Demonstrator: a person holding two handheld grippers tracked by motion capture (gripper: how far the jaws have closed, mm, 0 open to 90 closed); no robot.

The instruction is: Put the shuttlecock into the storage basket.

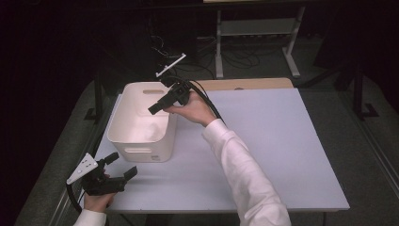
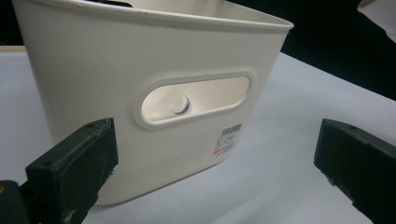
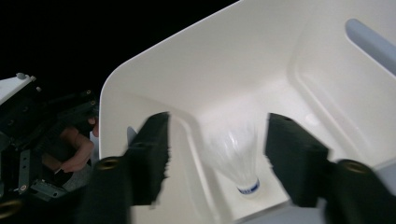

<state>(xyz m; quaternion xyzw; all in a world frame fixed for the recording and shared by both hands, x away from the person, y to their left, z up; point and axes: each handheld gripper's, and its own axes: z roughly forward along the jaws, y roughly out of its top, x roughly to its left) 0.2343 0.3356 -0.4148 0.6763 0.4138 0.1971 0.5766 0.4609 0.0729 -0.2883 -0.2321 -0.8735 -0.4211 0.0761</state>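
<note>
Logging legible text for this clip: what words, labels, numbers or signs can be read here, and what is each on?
No text here can be quoted.
Barcode sticker on the white bin, below its handle slot: bars, small print and a red strip, all too small to read.
Shuttlecock inside the bin: a blue band at its cork, no legible lettering.

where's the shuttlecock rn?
Inside the white bin, on its floor: the right gripper view shows the shuttlecock between the open right gripper jaws, cork down near a corner.
</note>
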